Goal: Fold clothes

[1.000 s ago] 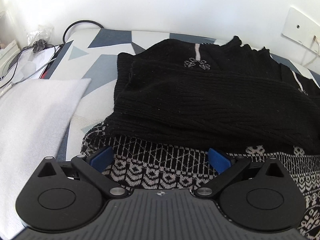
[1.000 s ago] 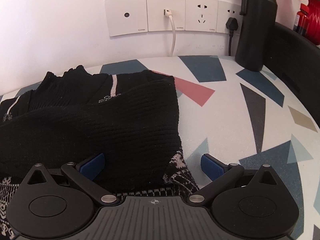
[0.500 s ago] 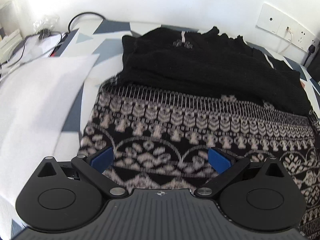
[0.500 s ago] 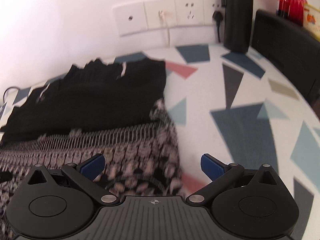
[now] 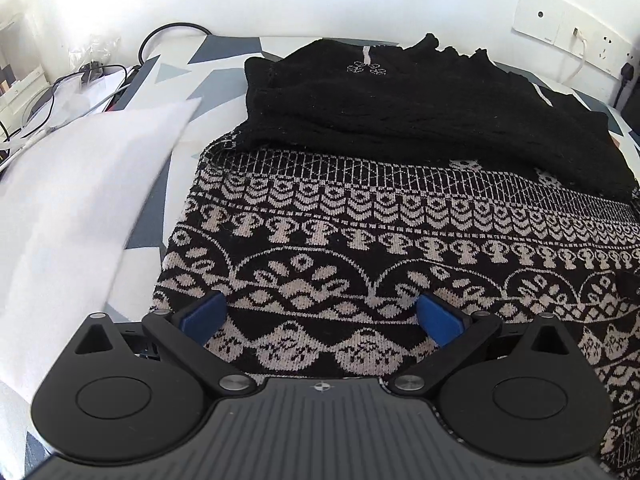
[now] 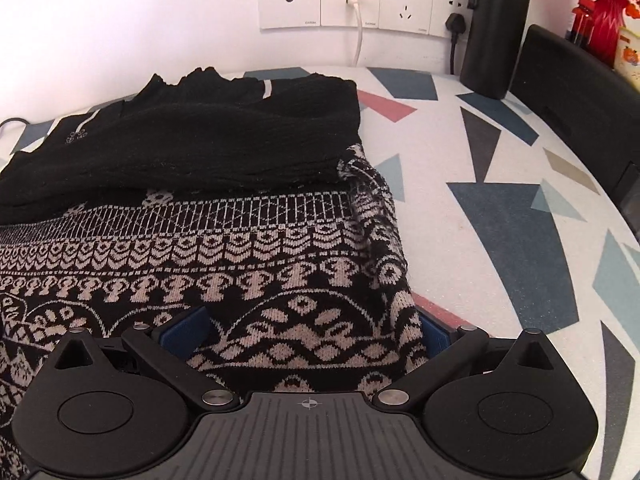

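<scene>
While both hand-held grippers (image 5: pixel 320 316) (image 6: pixel 308 334) gape empty: patterned sweater (image 5: pixel 360 248), triangle-print tabletop (image 6: pixel 500 208), white socketed wall (image 6: pixel 120 20).

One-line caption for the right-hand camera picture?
Open right tongs straddle a black-and-cream patterned knitted sweater's edge on a geometric-print tabletop.

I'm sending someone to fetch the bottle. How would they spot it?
Find the white wall sockets behind the patterned table. The black bottle stands upright at their right end, beside a black plug, the only tall cylinder there.
</scene>
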A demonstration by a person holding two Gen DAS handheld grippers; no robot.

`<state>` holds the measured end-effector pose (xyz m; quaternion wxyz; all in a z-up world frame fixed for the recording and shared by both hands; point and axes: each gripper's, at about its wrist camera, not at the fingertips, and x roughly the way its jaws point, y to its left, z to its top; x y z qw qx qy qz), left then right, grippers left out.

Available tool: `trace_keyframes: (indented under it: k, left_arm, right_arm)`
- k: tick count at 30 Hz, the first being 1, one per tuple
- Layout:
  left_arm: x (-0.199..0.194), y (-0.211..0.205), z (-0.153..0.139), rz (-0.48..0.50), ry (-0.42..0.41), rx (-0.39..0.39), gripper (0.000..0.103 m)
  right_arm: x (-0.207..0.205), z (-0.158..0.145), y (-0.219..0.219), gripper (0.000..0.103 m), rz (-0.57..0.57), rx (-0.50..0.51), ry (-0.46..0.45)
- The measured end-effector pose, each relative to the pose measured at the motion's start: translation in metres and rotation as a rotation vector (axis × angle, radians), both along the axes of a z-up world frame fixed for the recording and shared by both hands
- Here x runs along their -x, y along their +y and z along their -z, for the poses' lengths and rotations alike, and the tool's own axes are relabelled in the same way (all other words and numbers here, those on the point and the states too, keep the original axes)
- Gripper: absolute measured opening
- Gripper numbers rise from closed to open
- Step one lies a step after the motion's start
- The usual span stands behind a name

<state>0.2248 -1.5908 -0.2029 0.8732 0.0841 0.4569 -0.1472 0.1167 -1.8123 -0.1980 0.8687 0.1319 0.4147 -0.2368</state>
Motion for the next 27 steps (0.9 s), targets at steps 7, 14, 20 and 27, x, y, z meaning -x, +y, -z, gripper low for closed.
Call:
trace_keyframes:
  k: [7, 14, 20, 27]
  left_arm:
    - [0.003, 0.001, 0.000, -0.011, -0.005, 0.017, 0.103]
    - [0.007, 0.002, 0.002, -0.021, -0.048, 0.027, 0.103]
    - [0.014, 0.005, 0.006, 0.008, -0.110, 0.045, 0.103]
    - [0.029, 0.012, 0.013, 0.020, -0.208, 0.085, 0.103]
  right_arm:
    - [0.000, 0.000, 0.000, 0.102, 0.031, 0.006, -0.019]
    - [0.003, 0.001, 0.002, 0.102, 0.022, 0.022, -0.034]
    - [0.003, 0.002, 0.003, 0.102, -0.031, 0.056, -0.042]
    - [0.008, 0.006, 0.003, 0.102, -0.036, 0.063, -0.088]
